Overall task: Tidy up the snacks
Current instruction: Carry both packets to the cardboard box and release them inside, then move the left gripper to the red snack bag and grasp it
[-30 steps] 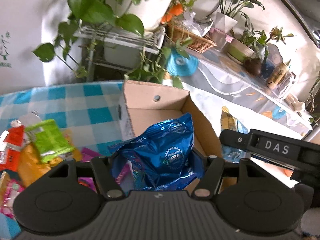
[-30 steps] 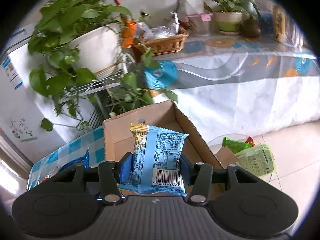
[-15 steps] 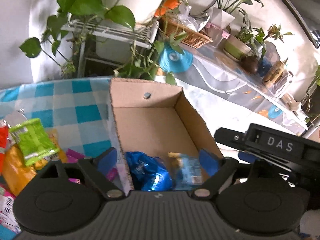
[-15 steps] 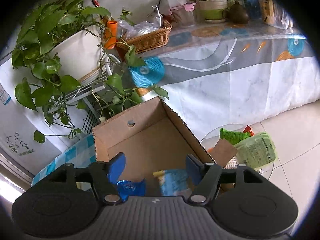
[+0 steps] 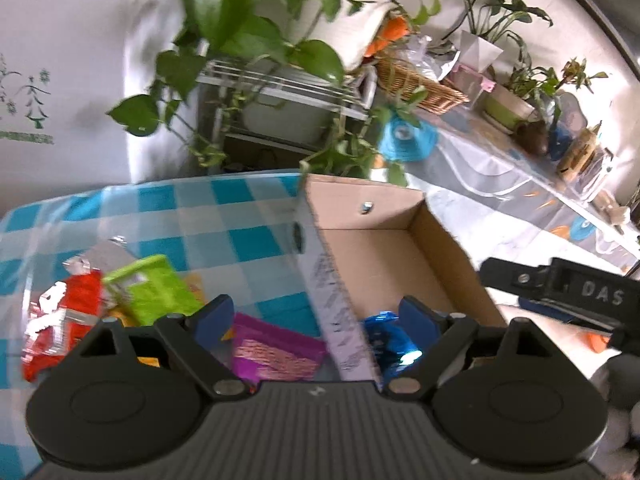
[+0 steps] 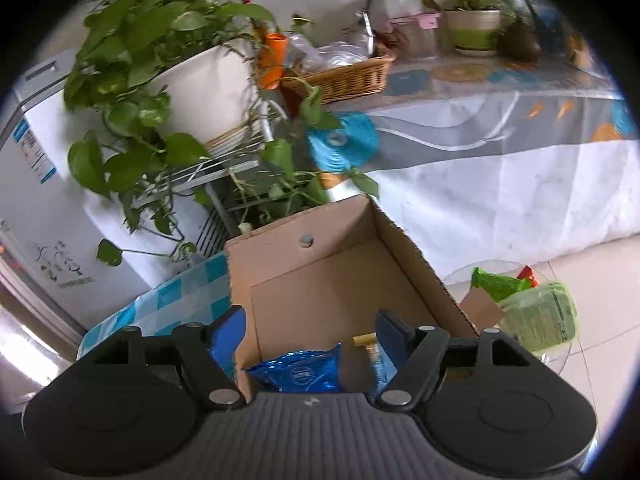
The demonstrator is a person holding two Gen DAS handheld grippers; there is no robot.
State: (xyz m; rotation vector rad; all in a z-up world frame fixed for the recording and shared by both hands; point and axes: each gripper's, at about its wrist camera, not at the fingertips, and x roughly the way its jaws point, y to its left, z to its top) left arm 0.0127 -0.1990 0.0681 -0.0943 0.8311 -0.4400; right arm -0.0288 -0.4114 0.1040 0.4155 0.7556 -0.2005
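Note:
An open cardboard box point(image 5: 360, 200) stands on the blue-checked tablecloth point(image 5: 200, 240). In its near end lie a blue foil packet point(image 5: 386, 340) and a light-blue packet with a gold end point(image 6: 370, 346). My left gripper point(image 5: 316, 316) is open and holds nothing; the box's left wall runs between its fingers. My right gripper point(image 6: 310, 328) hangs over the box point(image 6: 328, 292) with jaws opening, above the blue foil packet point(image 6: 300, 372) without touching it. Loose on the cloth are purple point(image 5: 272, 352), green point(image 5: 148, 292) and red point(image 5: 64, 320) packets.
Leafy pot plants on a wire rack point(image 5: 280, 88) stand just behind the table. A long side table point(image 6: 500, 128) with a wicker basket point(image 6: 344, 76) and pots runs along the right. A low glass table point(image 6: 520, 312) with green bags sits beside the box. A black housing marked DAS point(image 5: 560, 288) juts in at right.
Both grippers let go of their packets, which dropped into the box. The left one then slid left, so the box wall now lies between its fingers. The right jaws have spread wider.

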